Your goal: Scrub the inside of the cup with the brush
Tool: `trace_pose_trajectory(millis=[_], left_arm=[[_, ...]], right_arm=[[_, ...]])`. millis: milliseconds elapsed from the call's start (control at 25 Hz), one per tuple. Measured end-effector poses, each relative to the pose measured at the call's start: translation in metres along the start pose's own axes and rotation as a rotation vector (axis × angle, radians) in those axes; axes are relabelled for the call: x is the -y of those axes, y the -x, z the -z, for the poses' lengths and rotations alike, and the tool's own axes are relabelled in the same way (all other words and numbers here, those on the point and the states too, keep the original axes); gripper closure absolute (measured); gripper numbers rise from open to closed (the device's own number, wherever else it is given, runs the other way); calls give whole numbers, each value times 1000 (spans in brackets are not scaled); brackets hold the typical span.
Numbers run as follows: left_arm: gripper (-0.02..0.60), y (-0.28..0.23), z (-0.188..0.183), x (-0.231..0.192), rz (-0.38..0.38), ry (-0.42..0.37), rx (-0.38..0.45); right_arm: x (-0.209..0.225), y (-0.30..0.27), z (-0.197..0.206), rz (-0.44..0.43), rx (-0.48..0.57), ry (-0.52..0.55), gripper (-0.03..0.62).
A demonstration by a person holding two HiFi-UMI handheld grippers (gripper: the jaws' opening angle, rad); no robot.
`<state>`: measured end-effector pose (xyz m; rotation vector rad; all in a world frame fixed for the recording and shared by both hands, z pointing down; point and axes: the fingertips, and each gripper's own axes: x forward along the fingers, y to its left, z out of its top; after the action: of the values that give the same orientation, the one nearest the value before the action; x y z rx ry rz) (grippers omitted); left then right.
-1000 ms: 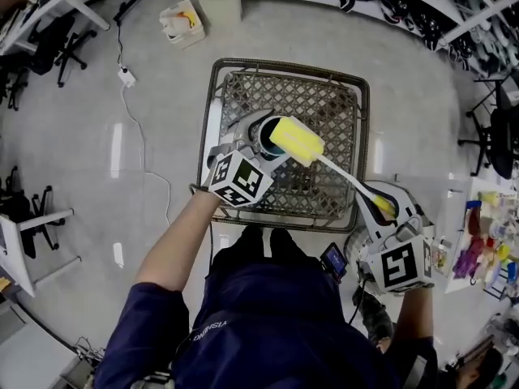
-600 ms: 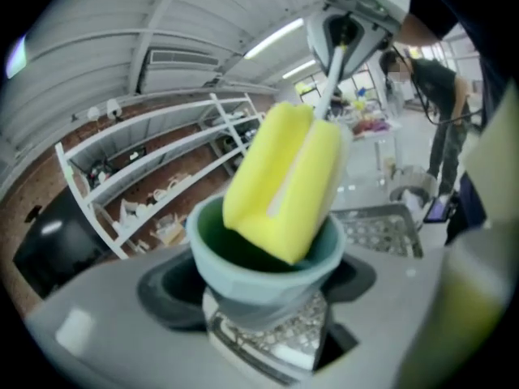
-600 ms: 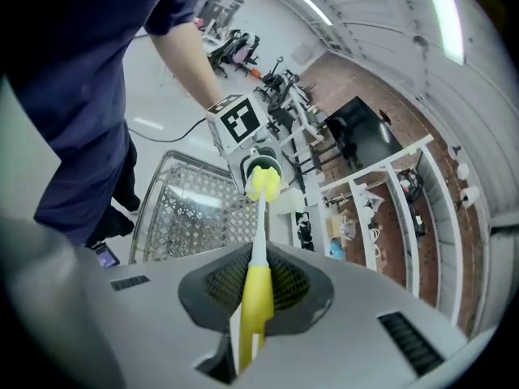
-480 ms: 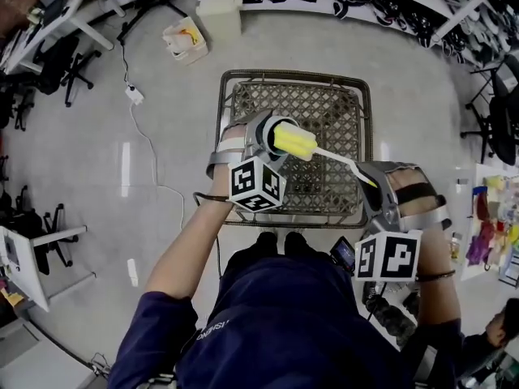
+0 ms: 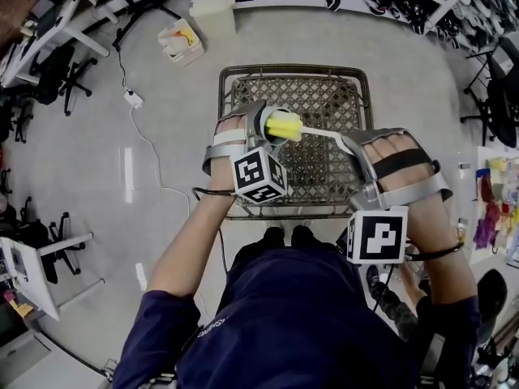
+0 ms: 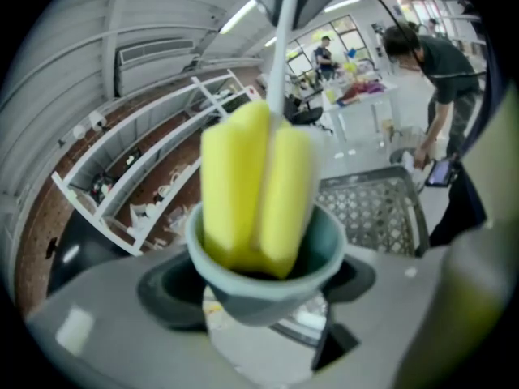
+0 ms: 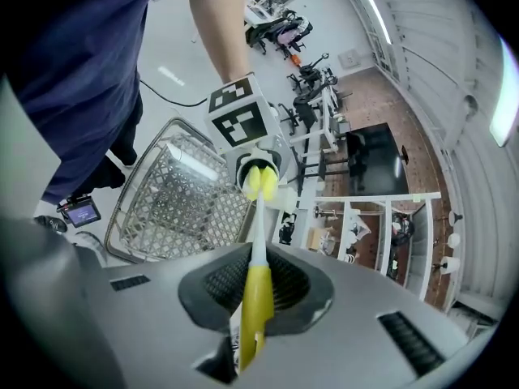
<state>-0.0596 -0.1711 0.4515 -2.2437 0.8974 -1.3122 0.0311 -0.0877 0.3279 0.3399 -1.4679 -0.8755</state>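
Note:
My left gripper [image 5: 261, 130] is shut on a teal-grey cup [image 5: 270, 122] and holds it over the wire basket [image 5: 324, 96]. The brush's yellow sponge head [image 5: 284, 126] sits in the cup's mouth. Its white shaft [image 5: 320, 134] runs right to my right gripper [image 5: 354, 146], which is shut on the yellow handle. In the left gripper view the sponge [image 6: 255, 193] fills the cup [image 6: 268, 270], its lower end below the rim. In the right gripper view the handle [image 7: 255, 306] lies between the jaws, and the sponge [image 7: 259, 181] meets the cup [image 7: 261, 162] under the left gripper's marker cube [image 7: 241, 108].
The wire basket stands on a grey floor. A white bin [image 5: 212, 10] and an open box [image 5: 182, 39] lie beyond it, with a power strip and cable [image 5: 134, 100] to the left. Office chairs and desks line the edges. A person [image 6: 442, 71] stands by a table.
Both grippers have risen and drawn closer together. The sponge head, earlier over the cup's rim, now sits inside the cup's mouth. The brush shaft lies flatter.

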Motion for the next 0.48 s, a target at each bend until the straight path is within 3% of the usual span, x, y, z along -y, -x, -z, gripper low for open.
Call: trace_pose_trajectory(millis=[200,480], left_arm=[[192,-1,0,-2,-7,-11,-9],[192,-7,4,8,20,-11,-26]], right_arm=[[-6,-6,5,-2,-2,-40,565],[-16,-2,-19,-11,51,-64,565]])
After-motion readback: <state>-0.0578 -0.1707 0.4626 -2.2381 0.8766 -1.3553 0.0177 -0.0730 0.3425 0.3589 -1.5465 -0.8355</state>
